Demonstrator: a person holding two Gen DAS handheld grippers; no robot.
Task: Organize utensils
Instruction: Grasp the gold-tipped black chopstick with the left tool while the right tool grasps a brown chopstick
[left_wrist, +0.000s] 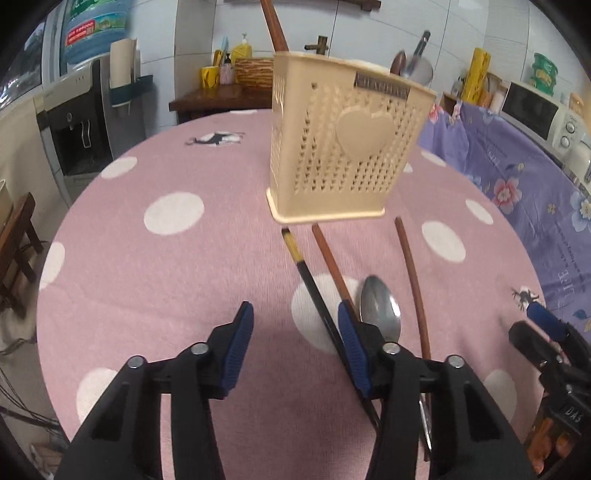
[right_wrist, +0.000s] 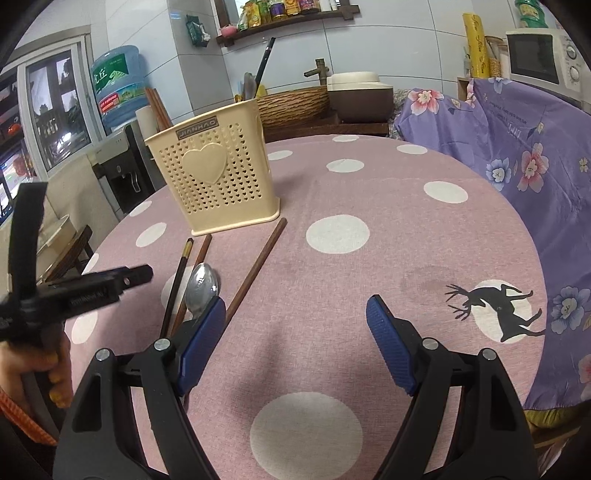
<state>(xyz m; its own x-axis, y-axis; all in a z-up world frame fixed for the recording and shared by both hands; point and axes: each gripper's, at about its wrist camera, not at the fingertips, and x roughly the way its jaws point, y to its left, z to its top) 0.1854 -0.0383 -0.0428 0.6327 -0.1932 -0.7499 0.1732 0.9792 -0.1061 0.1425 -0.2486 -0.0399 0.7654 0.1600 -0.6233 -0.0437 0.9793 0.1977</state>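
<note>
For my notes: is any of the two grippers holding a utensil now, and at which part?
Nothing is held. The left gripper and right gripper both stand open above the tablecloth.

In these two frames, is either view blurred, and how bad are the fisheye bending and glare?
Left wrist view: the utensil holder is smeared by motion blur, while the spoon stays fairly sharp, with mild glare. Right wrist view: crisp throughout, the holder's label readable. Both views: strong fisheye bending at the table edge, dark corner vignetting, and soft shadows under the grippers.
</note>
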